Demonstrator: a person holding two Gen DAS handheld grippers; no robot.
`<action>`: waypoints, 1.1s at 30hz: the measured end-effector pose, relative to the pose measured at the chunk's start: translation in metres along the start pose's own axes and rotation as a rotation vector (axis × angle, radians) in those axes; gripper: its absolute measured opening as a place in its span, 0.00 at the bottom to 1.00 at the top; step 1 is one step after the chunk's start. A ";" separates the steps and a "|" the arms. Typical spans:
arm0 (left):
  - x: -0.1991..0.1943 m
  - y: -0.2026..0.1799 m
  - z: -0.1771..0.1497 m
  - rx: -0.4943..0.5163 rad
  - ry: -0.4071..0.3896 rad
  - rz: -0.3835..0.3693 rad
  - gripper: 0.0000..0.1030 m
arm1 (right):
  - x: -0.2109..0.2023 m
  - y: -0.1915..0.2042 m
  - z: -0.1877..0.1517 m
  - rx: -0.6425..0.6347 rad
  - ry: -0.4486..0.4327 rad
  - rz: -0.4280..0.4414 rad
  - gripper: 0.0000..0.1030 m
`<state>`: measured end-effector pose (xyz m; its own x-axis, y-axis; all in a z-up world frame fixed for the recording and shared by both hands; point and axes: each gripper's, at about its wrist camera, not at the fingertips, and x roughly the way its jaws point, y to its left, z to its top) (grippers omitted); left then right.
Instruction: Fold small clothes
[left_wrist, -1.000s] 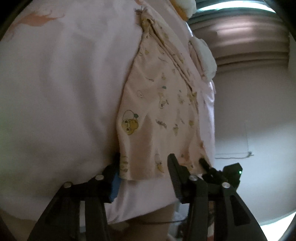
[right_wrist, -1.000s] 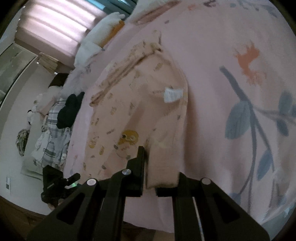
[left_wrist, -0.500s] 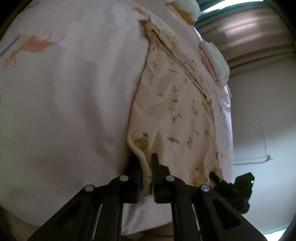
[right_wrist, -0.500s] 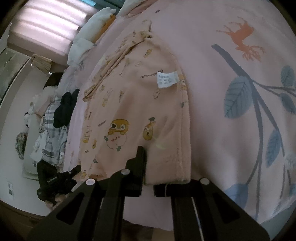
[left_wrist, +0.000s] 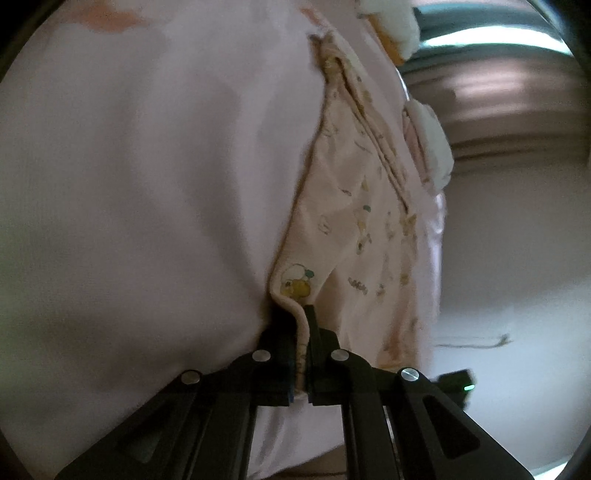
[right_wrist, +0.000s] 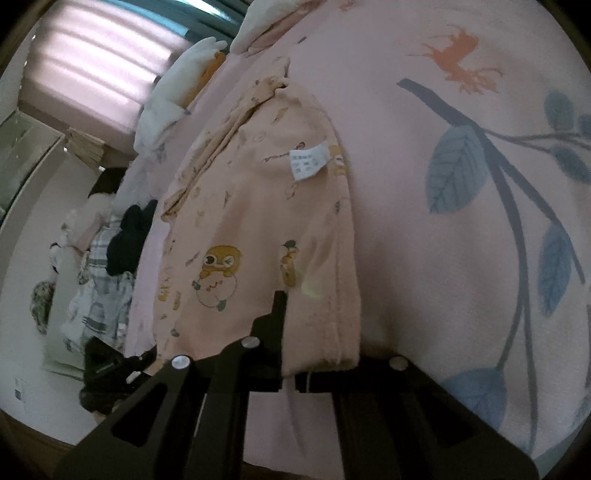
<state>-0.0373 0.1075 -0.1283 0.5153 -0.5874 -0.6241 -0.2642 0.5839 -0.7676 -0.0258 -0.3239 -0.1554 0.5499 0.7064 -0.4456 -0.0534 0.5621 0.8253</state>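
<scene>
**Both grippers clamped on the near hem, fold not yet made**

Left wrist view. Your left gripper (left_wrist: 301, 332) is clamped on the near corner of the garment (left_wrist: 369, 236); a strip of hem stands pinched between its two fingers, which have drawn together on it within the last second. The garment, one peach piece with small cartoon prints, lies along the right part of the pink bedspread (left_wrist: 147, 203), close to the bed's edge. One white plush (left_wrist: 430, 144) sits beyond it and another at the top of the frame. Part of your right gripper (left_wrist: 456, 384) shows dark at the lower right.

Right wrist view. Your right gripper (right_wrist: 286, 332) has just been closing and grips the other near corner; the cloth drapes over its right finger, so only the left fingertip is plainly seen. One garment (right_wrist: 266, 206) lies spread on the bedspread (right_wrist: 424, 240), its one white label (right_wrist: 308, 162) facing up, and it appears already doubled lengthwise. A pile of other clothes (right_wrist: 110, 266) waits on the floor beside the bed.

Progress, as judged: the hem is secured at two corners; carrying it toward the far end, the cross fold, is left, and so is the pile.
</scene>
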 end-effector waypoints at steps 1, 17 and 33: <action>0.000 -0.006 -0.002 0.036 -0.011 0.034 0.07 | 0.001 -0.002 0.001 0.006 -0.002 0.003 0.00; 0.005 -0.027 -0.004 0.125 -0.029 0.163 0.05 | 0.002 0.007 -0.001 0.016 -0.006 -0.027 0.00; -0.034 -0.088 0.085 0.040 -0.161 -0.114 0.03 | -0.026 0.070 0.089 0.007 -0.101 0.163 0.04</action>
<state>0.0374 0.1236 -0.0274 0.6647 -0.5557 -0.4993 -0.1654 0.5423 -0.8237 0.0300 -0.3411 -0.0547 0.6154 0.7410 -0.2686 -0.1431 0.4402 0.8864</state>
